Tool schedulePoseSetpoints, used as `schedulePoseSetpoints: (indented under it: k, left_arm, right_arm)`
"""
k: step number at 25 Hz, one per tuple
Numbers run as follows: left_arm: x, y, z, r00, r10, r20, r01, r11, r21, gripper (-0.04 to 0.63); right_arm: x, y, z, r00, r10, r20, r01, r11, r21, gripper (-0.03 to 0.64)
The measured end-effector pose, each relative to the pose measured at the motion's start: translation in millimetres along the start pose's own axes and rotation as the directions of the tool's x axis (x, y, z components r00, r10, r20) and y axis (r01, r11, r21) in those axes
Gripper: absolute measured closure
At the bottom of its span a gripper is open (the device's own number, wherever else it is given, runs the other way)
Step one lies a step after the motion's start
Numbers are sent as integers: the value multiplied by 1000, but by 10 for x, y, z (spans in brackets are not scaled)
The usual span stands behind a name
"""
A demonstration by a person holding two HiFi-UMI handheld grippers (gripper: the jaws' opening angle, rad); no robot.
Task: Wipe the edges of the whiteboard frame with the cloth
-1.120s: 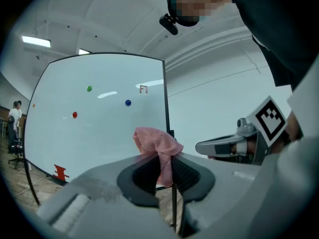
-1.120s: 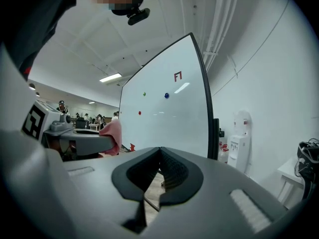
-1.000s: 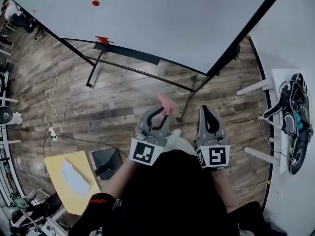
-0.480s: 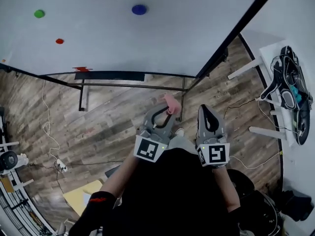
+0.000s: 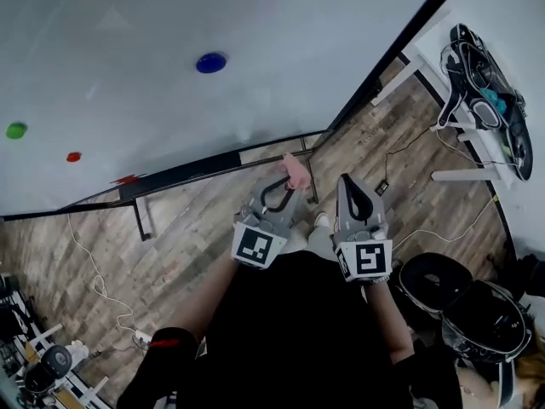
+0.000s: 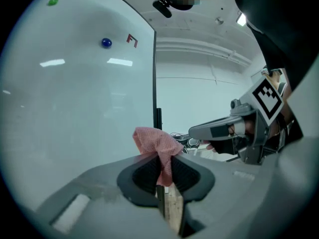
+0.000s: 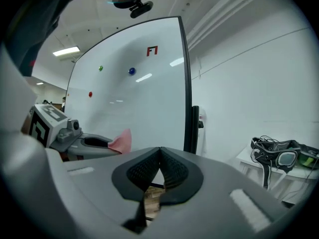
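Now poised at the frame's right edge

Just short of the whiteboard frame (image 5: 400,37), the left gripper (image 5: 283,192) is clamped on the pink cloth (image 5: 295,174), bunched end forward for wiping, probably not yet touching. Facing the same frame, the right gripper (image 5: 351,184) is closed and empty

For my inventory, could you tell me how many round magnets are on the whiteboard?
3: a blue round magnet uppermost, a green magnet at the head view's left edge, a red magnet below-right of it. More may lie out of frame.
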State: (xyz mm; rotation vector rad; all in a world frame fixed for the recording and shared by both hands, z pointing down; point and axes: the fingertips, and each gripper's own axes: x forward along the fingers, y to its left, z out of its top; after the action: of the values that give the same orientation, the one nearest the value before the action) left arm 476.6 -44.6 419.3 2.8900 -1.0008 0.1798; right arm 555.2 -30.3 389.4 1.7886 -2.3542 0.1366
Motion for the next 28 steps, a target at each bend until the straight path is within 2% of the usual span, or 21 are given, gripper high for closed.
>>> schedulePoseSetpoints:
  k: [6,10,17,28]
  left_arm:
    - [286,-8,-203,991,-125,-44,126,992,20,548]
    - [493,-54,-346,979,-186,-78,193,976,97,548]
    - [839,-239,-631,973,-187,-138,201,975,94,548]
    - [1357,-277,-1125,963,-149,-224,164,985,51,548]
  right_arm:
    - [-2,-85,-124,995,-102,-20,102,994,29,615]
    - [-42,-110,-211,991,-129,-39,131,990,47,615]
    - [-96,-270,-399,992,-103,-74,108,992,70,615]
    - [15,-378,-821,991,-33,-132,44,995,85,615]
